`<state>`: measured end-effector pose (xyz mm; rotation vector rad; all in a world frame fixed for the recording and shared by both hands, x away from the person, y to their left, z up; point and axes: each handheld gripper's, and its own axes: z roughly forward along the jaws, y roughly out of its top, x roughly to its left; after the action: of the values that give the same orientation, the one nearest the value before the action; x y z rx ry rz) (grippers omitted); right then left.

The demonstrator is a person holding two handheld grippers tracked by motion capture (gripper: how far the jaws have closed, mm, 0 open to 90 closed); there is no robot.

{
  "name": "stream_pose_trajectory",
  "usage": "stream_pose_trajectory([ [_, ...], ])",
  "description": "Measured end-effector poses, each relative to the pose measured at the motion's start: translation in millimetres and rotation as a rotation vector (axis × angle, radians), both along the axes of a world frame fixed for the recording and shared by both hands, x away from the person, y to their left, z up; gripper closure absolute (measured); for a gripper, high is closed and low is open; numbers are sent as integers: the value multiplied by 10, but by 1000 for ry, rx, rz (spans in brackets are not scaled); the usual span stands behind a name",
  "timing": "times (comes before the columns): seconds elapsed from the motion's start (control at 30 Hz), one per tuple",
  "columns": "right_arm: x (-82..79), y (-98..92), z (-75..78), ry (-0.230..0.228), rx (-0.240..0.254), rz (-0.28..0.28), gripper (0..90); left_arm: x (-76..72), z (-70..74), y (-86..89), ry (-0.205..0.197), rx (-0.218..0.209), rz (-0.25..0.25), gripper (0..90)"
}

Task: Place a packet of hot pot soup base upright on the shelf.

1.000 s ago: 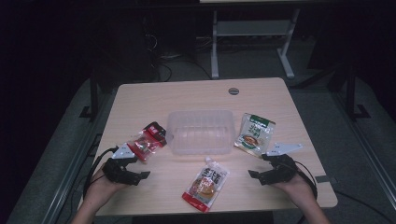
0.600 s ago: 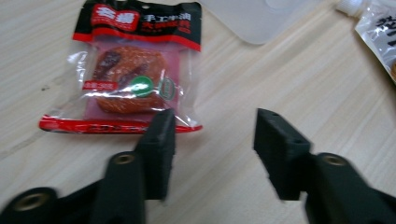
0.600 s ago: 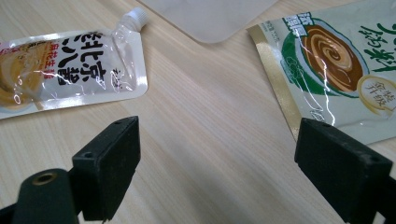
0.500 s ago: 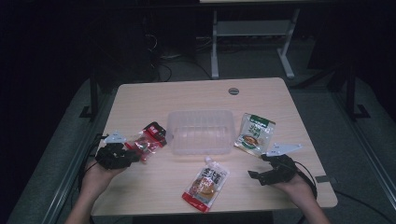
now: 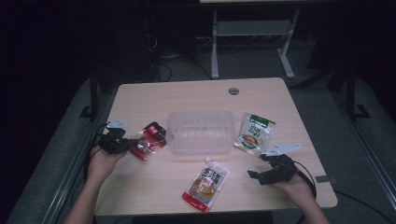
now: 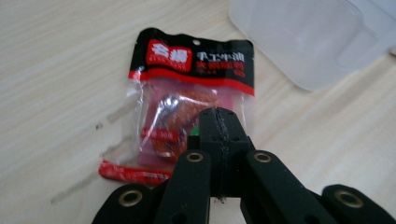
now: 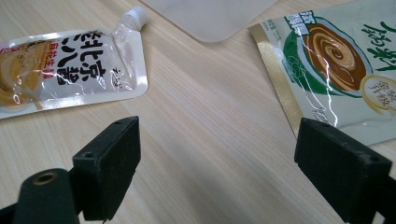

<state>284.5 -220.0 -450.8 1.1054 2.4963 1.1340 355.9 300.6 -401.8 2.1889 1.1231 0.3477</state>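
Three glossy crinkled pouches, red packet [image 6: 191, 102], clear rounded plastic tub [image 5: 201, 130], woodgrain table [image 5: 154, 186]

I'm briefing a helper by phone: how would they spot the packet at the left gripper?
Start at the clear plastic tub mid-table. Just left of it lies the red-and-black packet. It is the only one with a black top band; the other packets are green or white.

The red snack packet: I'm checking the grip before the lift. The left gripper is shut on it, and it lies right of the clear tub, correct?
Not quite: the red snack packet lies left of the clear tub, as the high view shows. The left gripper is indeed shut on it.
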Motion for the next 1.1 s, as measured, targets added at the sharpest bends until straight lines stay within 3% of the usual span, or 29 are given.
stream_pose_trajectory([
  [0.2, -1, 4, -2, 0, 0, 3, 143, 147, -40, -85, -10, 12, 10, 899],
  [0.23, -2, 5, -3, 0, -1, 3, 143, 223, -83, -121, 2, 16, 13, 899],
  [0.6, -5, 0, -4, 10, -1, 1, 143, 492, -242, -321, 20, 35, 20, 900],
  [0.8, -4, 1, -9, 15, 4, 0, 143, 536, -365, -400, 45, 79, 12, 900],
  [1.1, -2, 6, -10, 18, 4, 2, 143, 516, -350, -300, 55, 102, 16, 900],
])
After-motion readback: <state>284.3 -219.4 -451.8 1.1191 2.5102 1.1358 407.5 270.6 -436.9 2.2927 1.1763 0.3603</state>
